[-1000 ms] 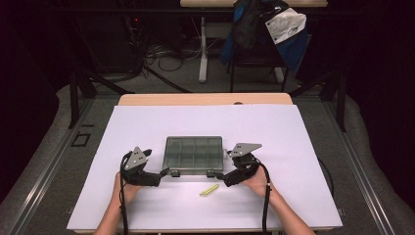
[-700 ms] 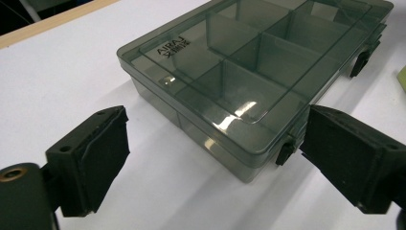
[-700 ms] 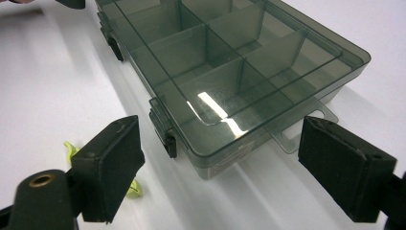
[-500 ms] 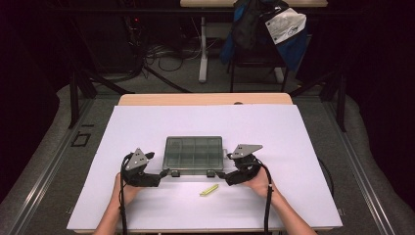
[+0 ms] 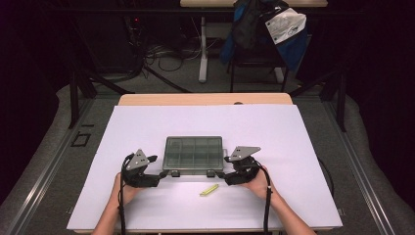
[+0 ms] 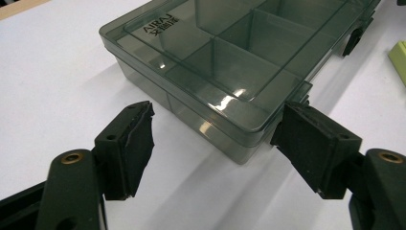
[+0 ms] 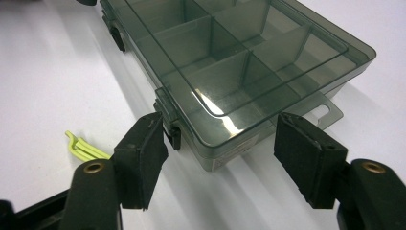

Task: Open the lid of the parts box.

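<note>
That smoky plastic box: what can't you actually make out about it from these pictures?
- Plastic box contents: high view, too small and the lid tinted.
- Its far end: left gripper view, cut off by the top edge.
- Front latch: right gripper view, half hidden by the right hand-held gripper.
- Yellow-green clip: high view, too small.

Glossy smoky translucent plastic box [image 5: 194, 154] on a matt white table sheet [image 5: 293, 147]; claw pads [image 6: 313, 143] rough, matt black.

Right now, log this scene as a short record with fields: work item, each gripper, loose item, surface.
work item: smoky grey clear plastic divider box, lid closed, flat on table
left gripper: at box's near left corner, jaws just been closing, corner between them, pads not pressing
right gripper: at near right corner by a latch, jaws just been closing, not pressing
loose item: yellow-green plastic clip, in front of box
surface: white table sheet
</note>
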`<state>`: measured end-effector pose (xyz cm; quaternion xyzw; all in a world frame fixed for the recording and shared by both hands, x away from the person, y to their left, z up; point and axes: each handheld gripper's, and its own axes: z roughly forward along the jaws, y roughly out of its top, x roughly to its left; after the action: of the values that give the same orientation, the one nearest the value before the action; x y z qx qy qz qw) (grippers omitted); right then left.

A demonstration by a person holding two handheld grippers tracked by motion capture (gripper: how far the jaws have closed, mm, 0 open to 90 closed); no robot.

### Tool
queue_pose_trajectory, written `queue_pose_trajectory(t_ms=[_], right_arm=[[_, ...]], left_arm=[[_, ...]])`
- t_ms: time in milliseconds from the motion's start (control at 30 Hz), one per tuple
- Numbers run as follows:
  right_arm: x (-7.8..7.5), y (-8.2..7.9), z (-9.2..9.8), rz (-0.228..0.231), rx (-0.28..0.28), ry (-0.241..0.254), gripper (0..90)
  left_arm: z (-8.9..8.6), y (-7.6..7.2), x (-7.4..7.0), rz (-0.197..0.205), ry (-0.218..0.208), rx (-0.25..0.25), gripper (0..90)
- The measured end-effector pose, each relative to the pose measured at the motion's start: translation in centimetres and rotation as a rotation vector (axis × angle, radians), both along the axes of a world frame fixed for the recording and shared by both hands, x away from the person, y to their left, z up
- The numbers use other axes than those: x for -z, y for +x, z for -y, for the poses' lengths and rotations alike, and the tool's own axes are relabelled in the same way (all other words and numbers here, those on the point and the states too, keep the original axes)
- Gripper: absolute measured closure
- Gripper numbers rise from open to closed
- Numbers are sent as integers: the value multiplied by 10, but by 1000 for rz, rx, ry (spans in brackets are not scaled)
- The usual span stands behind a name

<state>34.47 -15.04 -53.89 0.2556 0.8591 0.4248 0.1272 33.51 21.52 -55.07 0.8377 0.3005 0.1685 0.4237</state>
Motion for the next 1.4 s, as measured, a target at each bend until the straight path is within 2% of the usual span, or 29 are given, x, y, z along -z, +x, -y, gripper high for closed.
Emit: queue_pose_trajectory(t_ms=[367, 967, 1400], right_arm=[[4, 1, -2, 0, 8, -16, 397], [8, 3, -2, -17, 22, -18, 398], [10, 3, -4, -32, 21, -33, 399]], left_arm=[[2, 1, 4, -23, 15, 29, 340], [5, -1, 5, -13, 48, 73, 444], [6, -2, 6, -10, 53, 70, 467]])
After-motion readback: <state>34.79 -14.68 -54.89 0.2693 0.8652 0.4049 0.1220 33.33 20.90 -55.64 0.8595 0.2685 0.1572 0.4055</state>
